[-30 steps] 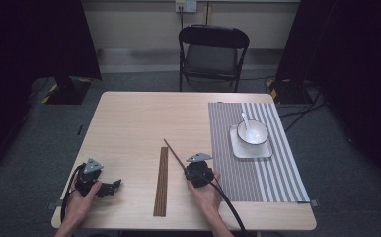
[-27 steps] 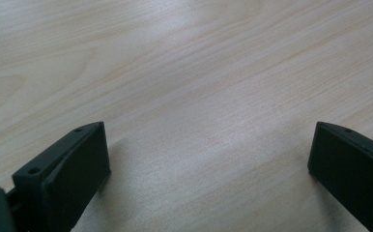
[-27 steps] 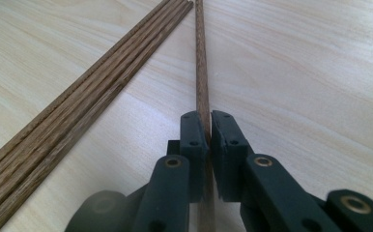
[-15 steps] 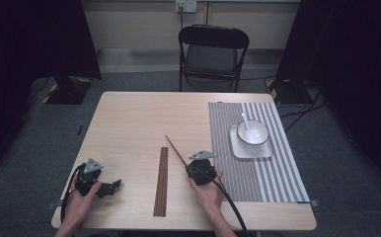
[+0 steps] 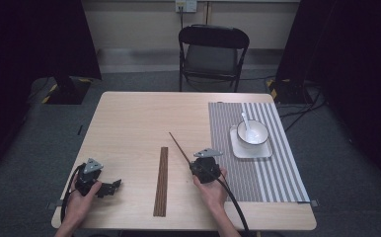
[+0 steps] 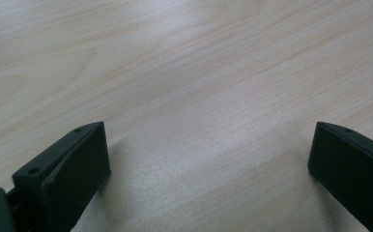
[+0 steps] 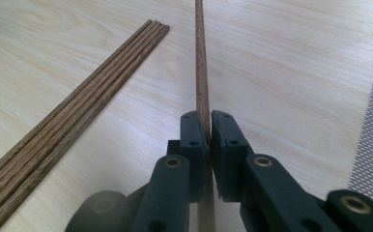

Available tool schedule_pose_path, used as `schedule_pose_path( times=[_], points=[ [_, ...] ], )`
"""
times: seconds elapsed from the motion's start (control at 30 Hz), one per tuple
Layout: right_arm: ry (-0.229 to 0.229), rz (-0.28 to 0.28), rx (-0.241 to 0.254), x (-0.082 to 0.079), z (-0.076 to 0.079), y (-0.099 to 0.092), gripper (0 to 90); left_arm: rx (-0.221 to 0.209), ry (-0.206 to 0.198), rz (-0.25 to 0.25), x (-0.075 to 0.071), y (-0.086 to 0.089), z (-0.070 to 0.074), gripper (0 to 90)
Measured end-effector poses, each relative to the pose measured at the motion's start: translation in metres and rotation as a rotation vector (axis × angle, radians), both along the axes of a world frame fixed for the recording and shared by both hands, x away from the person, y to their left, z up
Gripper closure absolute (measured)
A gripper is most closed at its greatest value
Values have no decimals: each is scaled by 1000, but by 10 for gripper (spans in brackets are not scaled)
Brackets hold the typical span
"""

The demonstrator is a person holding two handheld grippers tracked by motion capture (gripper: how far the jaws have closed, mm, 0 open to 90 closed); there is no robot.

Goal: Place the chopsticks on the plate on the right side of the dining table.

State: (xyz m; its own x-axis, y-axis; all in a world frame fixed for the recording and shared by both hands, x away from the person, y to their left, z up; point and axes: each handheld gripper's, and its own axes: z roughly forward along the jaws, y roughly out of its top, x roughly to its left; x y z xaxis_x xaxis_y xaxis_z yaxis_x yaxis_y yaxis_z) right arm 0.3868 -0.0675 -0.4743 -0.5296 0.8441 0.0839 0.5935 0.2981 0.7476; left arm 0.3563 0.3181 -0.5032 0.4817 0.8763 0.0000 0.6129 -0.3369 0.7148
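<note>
Right gripper view: right gripper (image 7: 208,130) clenched on one chopstick (image 7: 201,72); stick runs straight ahead between jaws.

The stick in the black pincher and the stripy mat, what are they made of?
The stick looks like dark brown wood: grain lines run along it, with a dull finish. The stripy mat looks woven, perhaps cloth or plastic fibre; up close its edge shows a fine dotted weave.
</note>
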Motion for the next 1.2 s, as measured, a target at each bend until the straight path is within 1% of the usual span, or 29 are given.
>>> schedule_pose_path(
  times=[0.1, 0.17, 0.33, 0.47, 0.57, 0.97, 1.2],
  points=[
    [-2, -4, 4, 0, 1, -3, 843, 0, 0, 0, 0, 0, 0, 4],
    [-4, -6, -3, 1, 2, -6, 843, -1, 0, 0, 0, 0, 0, 4],
    [-5, -28, 2, 2, 3, -14, 843, 0, 0, 0, 0, 0, 0, 4],
    [-14, -42, -6, 2, 6, -21, 843, 0, 0, 0, 0, 0, 0, 4],
    [-11, -54, -6, 2, 8, -27, 843, -4, -1, 2, 0, 0, 0, 4],
    [-21, -117, 2, 2, 14, -60, 843, -3, -1, 2, 0, 0, 0, 4],
    [-19, -150, -13, 3, 17, -75, 843, -4, -1, 2, 0, 0, 0, 4]
  ],
)
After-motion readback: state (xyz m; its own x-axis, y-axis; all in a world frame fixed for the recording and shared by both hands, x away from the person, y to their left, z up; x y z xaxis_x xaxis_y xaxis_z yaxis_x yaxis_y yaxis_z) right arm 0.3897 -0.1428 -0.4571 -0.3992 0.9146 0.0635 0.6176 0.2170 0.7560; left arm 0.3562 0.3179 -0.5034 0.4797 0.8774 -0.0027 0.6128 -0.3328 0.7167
